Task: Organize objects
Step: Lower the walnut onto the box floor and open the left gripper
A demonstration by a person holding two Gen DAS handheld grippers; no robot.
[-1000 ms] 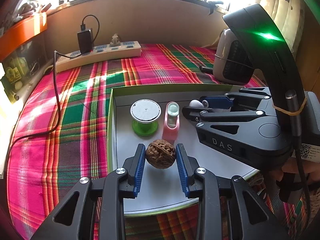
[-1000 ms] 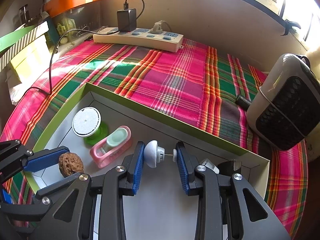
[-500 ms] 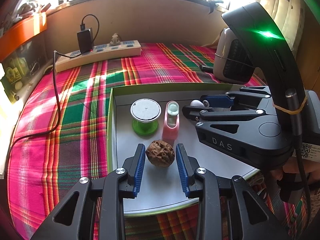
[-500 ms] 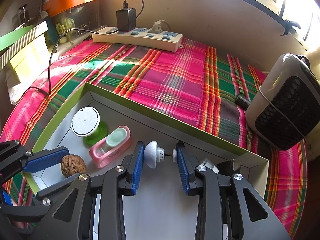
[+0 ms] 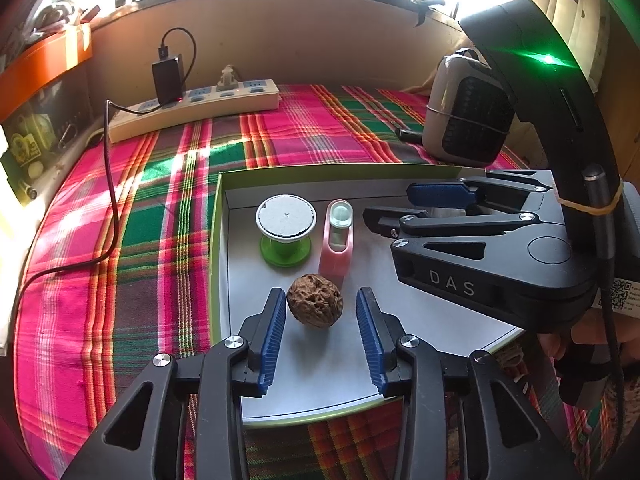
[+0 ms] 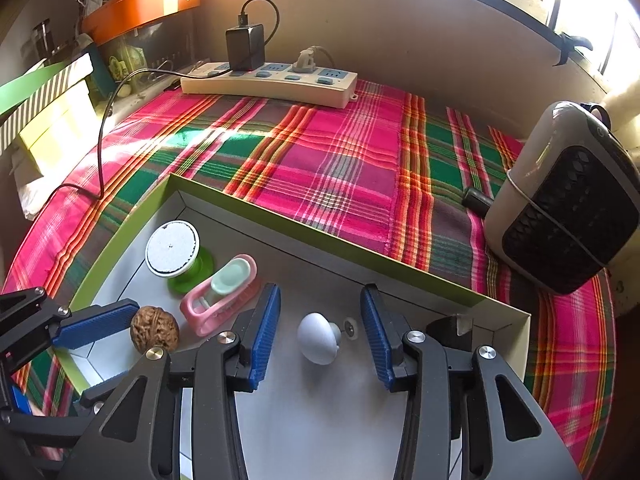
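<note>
A green-rimmed box (image 5: 218, 216) with a white floor lies on the plaid cloth. A brown walnut (image 5: 315, 305) rests on its floor between the jaws of my left gripper (image 5: 321, 312); the jaws are opening, with a clear gap on the right and the left pad close beside the nut. In the right wrist view my right gripper (image 6: 320, 322) is opening too, and a white knob (image 6: 320, 343) lies loose on the floor between its pads, touching neither. Further back in the box stand a green spool with a white top (image 5: 285, 228) and a pink holder (image 5: 337, 240).
A power strip (image 5: 192, 106) with a black charger and cable lies at the back of the cloth. A small grey heater (image 6: 568, 196) stands to the right beyond the box. A dark small part (image 6: 452, 328) sits in the box's right corner.
Both grippers have spread their jaws. The walnut, earlier pinched by the left one, and the white knob, earlier pinched by the right one, now lie free on the box floor.
</note>
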